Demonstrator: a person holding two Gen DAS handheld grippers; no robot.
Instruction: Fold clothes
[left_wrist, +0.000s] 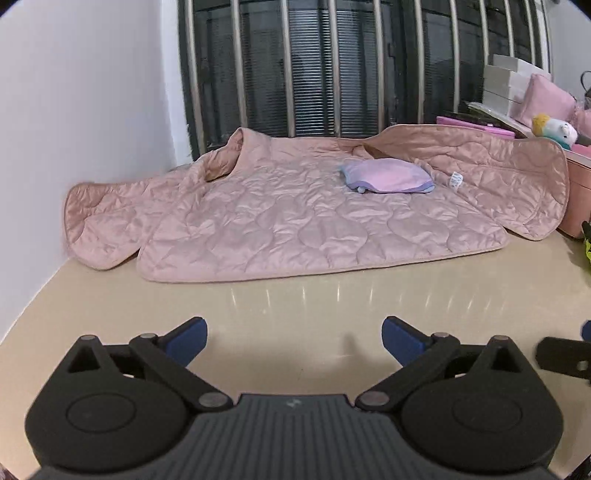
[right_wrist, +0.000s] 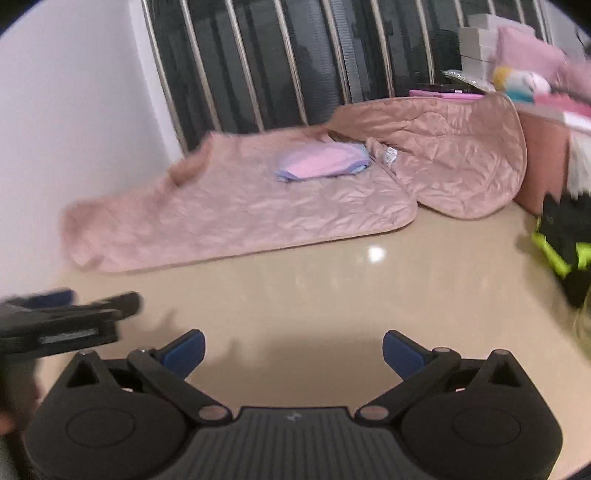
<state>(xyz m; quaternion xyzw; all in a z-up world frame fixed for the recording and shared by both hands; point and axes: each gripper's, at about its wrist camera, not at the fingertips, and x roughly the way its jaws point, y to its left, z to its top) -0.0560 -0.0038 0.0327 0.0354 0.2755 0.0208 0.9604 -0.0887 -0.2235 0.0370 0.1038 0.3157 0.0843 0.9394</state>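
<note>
Pink quilted jacket (left_wrist: 295, 221) lies spread flat on the beige table (left_wrist: 295, 302), along the far edge against the barred window (left_wrist: 314, 66). One sleeve runs toward the far left corner by the white wall (left_wrist: 74, 92); the other sleeve (left_wrist: 517, 184) leans up against a pink box (left_wrist: 580, 195) at the right edge. Small folded lilac-and-blue garment (left_wrist: 386, 176) rests on the jacket's back, near the collar. A white care tag (left_wrist: 455, 180) shows just beside it.

Pink box is the only container; its inside is hidden. Beyond it stand stacked white boxes (left_wrist: 509, 81), a pink cushion (left_wrist: 546, 99) and a plush toy (left_wrist: 557, 129). Black and neon-yellow fabric (right_wrist: 565, 240) sits at the right edge of the table.

Left gripper (left_wrist: 294, 334) has its jaws wide apart, nothing between them, over the bare near part of the table. Right gripper (right_wrist: 293, 347) is likewise spread wide and holds nothing. Both are well apart from the jacket, with bare tabletop between. Right wrist view is blurred.
</note>
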